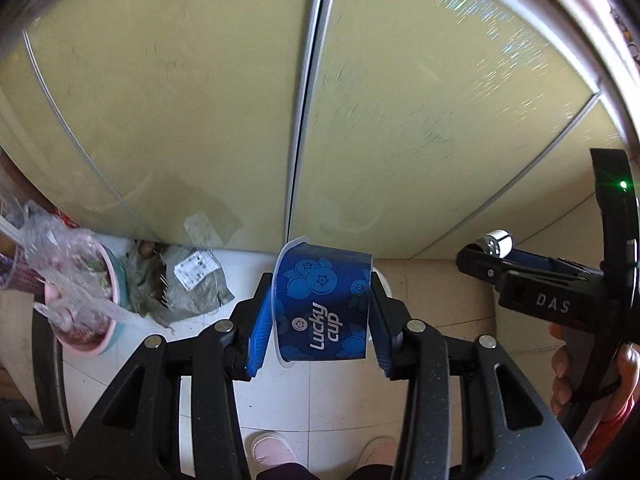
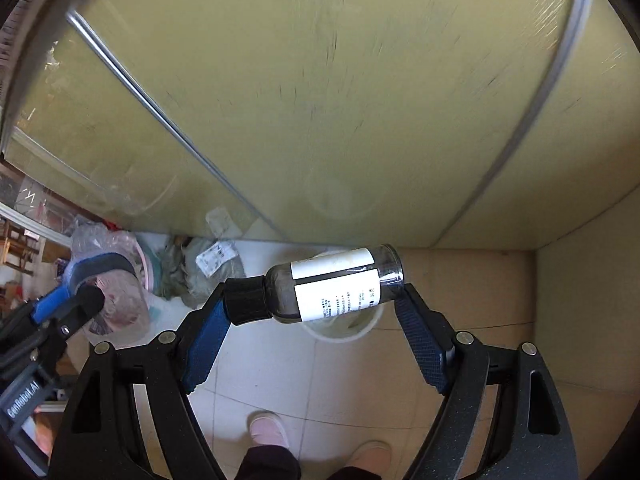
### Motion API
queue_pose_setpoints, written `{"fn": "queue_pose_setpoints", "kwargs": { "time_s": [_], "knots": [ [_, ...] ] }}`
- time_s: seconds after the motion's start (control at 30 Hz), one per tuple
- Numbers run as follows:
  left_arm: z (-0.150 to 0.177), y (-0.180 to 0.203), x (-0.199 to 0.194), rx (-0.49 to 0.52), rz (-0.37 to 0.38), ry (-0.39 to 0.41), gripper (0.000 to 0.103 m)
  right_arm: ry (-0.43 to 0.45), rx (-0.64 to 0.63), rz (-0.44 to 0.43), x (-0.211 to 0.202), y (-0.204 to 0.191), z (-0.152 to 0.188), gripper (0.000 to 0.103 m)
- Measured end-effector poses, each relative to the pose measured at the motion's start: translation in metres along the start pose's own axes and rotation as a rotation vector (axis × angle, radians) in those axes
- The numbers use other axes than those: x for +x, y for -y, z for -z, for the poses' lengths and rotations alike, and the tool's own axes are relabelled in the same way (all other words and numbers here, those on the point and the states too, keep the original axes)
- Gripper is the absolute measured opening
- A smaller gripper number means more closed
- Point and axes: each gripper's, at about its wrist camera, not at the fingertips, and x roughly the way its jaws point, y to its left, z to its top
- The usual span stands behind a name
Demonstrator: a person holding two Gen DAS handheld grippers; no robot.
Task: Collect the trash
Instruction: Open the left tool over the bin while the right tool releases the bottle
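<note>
Between the right gripper (image 2: 316, 316) pads, held lengthwise cap to base: dark bottle (image 2: 334, 282) w/ white label, stiff, prob light, smooth, could pivot out; grip mid-body is safer. Left gripper (image 1: 320, 316) is clamped narrow on blue cup (image 1: 322, 306), thin plastic, v. light, crushable; squeeze sidewall gently. Both hang above white bin (image 2: 362, 326).

Pale tiled floor (image 1: 280, 400) carries a pink bin (image 1: 86, 304) stuffed with plastic; just beside the bin lies a crumpled grey mailer bag (image 1: 188, 284), against the cabinet doors (image 1: 180, 100).
</note>
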Motion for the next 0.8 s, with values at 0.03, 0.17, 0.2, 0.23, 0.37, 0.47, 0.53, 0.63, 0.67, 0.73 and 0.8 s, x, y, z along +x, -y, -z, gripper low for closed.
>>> {"fn": "queue_pose_setpoints", "kwargs": {
  "time_s": [0.03,0.17,0.2,0.23,0.37,0.47,0.53,0.63,0.67,0.73,0.8],
  "knots": [
    [0.001,-0.001,0.007,-0.003,-0.003,-0.005,0.043,-0.014,0.008,-0.015,0.008,0.002,-0.001,0.079],
    [0.003,-0.002,0.03,-0.006,0.007,-0.028,0.043,-0.042,0.045,-0.054,0.028,0.011,-0.003,0.079],
    [0.003,0.0,0.035,-0.002,0.01,-0.031,0.043,-0.046,0.052,-0.06,0.03,0.014,-0.003,0.079],
    [0.002,0.002,0.038,0.0,0.016,-0.036,0.043,-0.046,0.059,-0.065,0.031,0.018,-0.002,0.079],
    [-0.003,0.017,0.056,0.022,0.054,-0.059,0.043,-0.026,0.08,-0.04,0.019,0.029,-0.003,0.079],
    [-0.008,0.033,0.068,0.047,0.092,-0.079,0.043,0.003,0.084,0.0,0.002,0.039,-0.005,0.079],
    [-0.009,0.04,0.075,0.058,0.12,-0.094,0.043,0.015,0.084,0.027,-0.004,0.048,-0.008,0.079],
    [-0.011,0.05,0.083,0.074,0.122,-0.114,0.049,0.033,0.082,0.055,-0.016,0.055,-0.009,0.079],
    [-0.012,0.052,0.085,0.076,0.118,-0.123,0.053,0.04,0.081,0.062,-0.021,0.058,-0.009,0.079],
    [-0.013,0.055,0.085,0.076,0.116,-0.132,0.053,0.054,0.075,0.076,-0.028,0.062,-0.01,0.079],
    [-0.015,0.056,0.078,0.079,0.113,-0.135,0.053,0.064,0.07,0.088,-0.035,0.059,-0.012,0.079]
  ]
}}
